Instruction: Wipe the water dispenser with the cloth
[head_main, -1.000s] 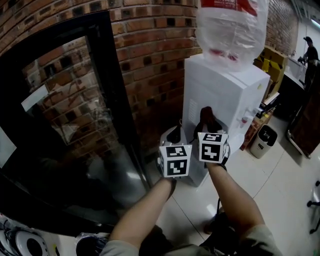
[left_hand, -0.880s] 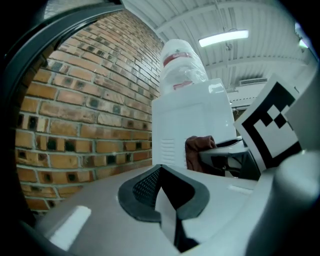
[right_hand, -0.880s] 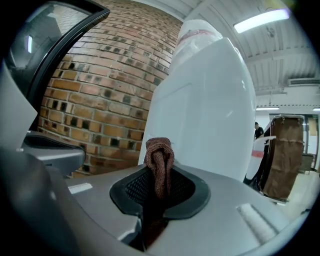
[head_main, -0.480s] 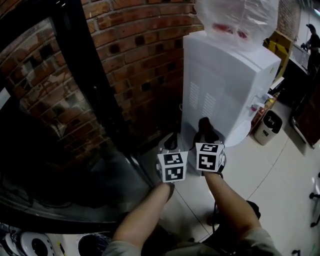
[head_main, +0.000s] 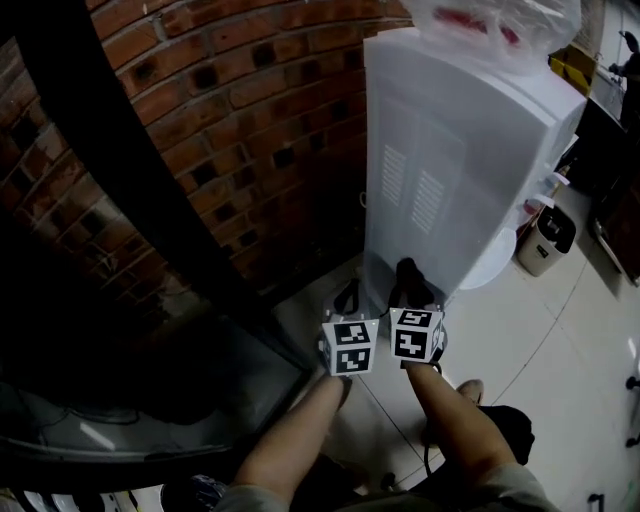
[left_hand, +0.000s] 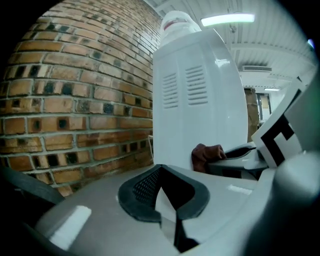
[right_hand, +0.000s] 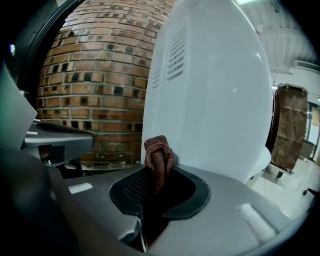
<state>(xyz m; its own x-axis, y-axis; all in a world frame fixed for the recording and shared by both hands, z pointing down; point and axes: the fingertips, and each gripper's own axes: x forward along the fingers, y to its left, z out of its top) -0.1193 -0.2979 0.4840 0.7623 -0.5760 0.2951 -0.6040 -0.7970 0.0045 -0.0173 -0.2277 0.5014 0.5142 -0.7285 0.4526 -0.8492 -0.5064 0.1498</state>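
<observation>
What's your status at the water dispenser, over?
Right tool shut on brown knitted cloth, at lower side panel of white water dispenser. Left tool shut, empty, alongside. Nothing between cloth and panel.

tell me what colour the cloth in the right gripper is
Reddish-brown cloth, a knitted-looking weave; it shows best in the right gripper view.

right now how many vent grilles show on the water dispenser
2. Side by side on the upper half of the water dispenser: left vent grille nearer the brick wall, right vent grille nearer the front. Other sides are hidden.
</observation>
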